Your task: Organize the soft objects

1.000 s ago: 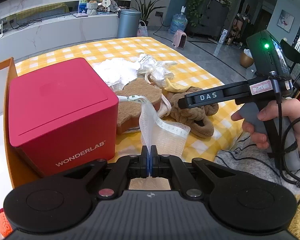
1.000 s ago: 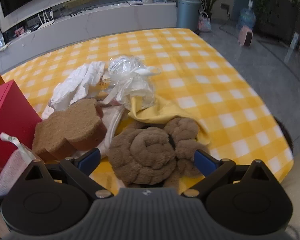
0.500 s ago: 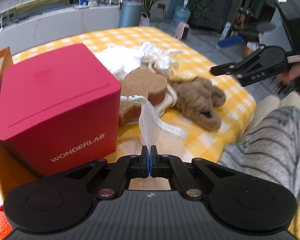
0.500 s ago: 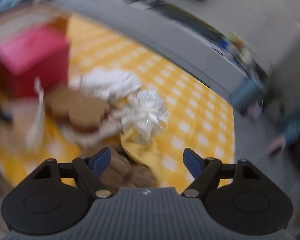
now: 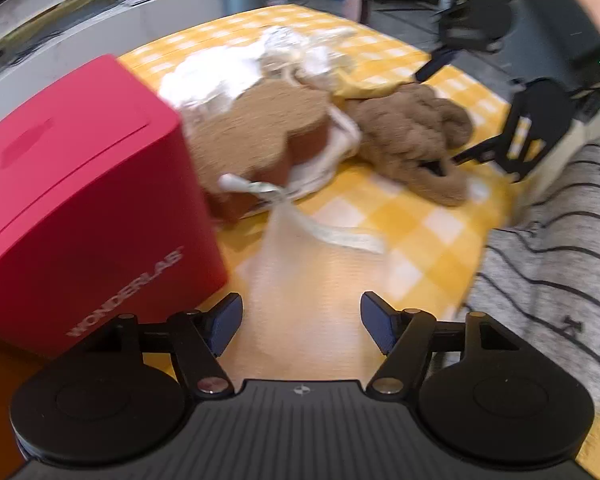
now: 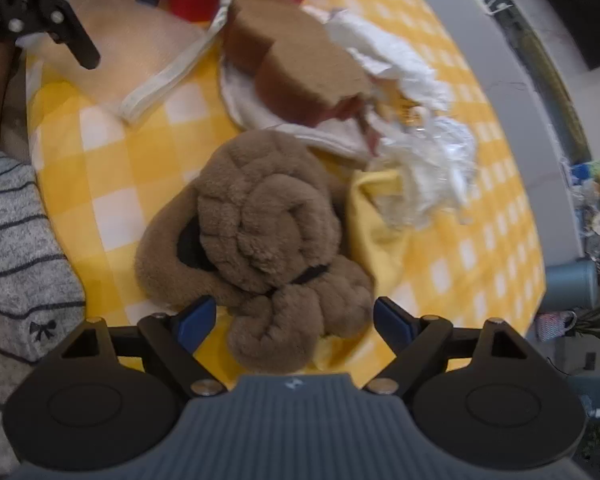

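My left gripper (image 5: 300,320) hangs over a beige mesh pouch (image 5: 300,280) with a white band, which lies flat on the yellow checked cloth. Its jaws are opening and the pads are clear of the pouch. In the right wrist view the pouch (image 6: 120,52) lies at the top left, under the left gripper (image 6: 116,20). My right gripper (image 6: 294,322) points down over the brown plush slippers (image 6: 268,220). Its jaws are opening, and the near end of the plush lies between the blue pads (image 6: 192,320) without touching them. The left wrist view has the right gripper (image 5: 438,118) over the slippers (image 5: 412,132).
A red box (image 5: 80,200) stands left of the pouch. Behind it lie a brown toast-shaped sponge (image 6: 300,64), white paper (image 6: 384,56), crumpled clear plastic (image 6: 428,168) and a yellow cloth (image 6: 376,216). A striped grey sleeve (image 5: 560,260) is at the table's near edge.
The left jaws went from shut on the mesh pouch to open, and the pouch now lies on the table. The right gripper rolled round and sank over the plush slippers.
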Demonstrator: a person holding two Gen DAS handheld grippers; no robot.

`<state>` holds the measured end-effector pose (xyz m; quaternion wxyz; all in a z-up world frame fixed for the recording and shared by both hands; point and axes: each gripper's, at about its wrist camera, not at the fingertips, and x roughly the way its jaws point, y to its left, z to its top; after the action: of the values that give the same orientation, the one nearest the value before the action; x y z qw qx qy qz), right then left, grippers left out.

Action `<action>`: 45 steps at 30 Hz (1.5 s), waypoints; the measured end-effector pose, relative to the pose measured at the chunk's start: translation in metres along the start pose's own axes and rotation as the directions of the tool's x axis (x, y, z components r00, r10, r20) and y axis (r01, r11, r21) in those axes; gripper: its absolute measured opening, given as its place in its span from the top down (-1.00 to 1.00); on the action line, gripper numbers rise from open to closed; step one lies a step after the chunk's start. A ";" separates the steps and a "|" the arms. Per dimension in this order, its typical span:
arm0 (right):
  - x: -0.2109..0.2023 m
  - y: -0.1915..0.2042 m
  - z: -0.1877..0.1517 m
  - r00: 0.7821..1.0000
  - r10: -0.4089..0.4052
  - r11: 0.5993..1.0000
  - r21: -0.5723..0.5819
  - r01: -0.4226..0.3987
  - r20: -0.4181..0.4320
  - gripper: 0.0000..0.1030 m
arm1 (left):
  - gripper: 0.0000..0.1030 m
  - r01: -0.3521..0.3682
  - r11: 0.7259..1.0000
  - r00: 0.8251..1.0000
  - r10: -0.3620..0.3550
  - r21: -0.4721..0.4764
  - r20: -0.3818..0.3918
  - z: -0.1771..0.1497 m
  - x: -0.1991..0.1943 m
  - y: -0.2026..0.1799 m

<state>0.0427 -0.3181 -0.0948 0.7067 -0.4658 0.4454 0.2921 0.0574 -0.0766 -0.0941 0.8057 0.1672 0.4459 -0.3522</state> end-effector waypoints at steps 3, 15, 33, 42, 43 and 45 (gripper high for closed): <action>0.004 -0.002 0.001 1.000 -0.003 1.000 -0.012 0.003 0.017 -0.74 | -0.72 0.033 0.997 0.999 -0.034 0.064 0.024 -0.001 -0.003 -0.008; 0.002 -0.013 -0.010 0.991 0.082 0.992 0.089 -0.091 0.103 -0.47 | -0.78 0.032 0.994 0.999 -0.027 0.108 -0.043 0.000 0.017 -0.017; -0.036 0.009 0.007 0.990 0.031 0.998 0.054 -0.039 0.136 -0.78 | 0.93 -0.034 0.999 0.999 0.034 -0.001 0.011 0.008 0.010 0.003; -0.022 0.018 0.018 0.986 0.052 0.998 -0.033 -0.047 0.161 0.04 | 0.93 0.021 0.997 0.998 -0.016 -0.071 0.063 0.006 -0.008 0.010; -0.024 0.021 0.018 0.985 0.045 0.999 -0.038 -0.040 0.164 0.07 | 0.93 0.026 0.997 0.997 -0.021 -0.074 0.068 0.006 -0.012 0.009; -0.029 0.023 0.017 0.984 0.053 0.999 -0.016 -0.052 0.168 0.13 | 0.93 0.028 0.997 0.997 -0.023 -0.072 0.078 0.006 -0.016 0.010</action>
<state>0.0175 -0.2937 -0.0750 0.7313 -0.4314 0.3945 0.3514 0.0622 -0.0666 -0.0779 0.8233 0.1182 0.4292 -0.3522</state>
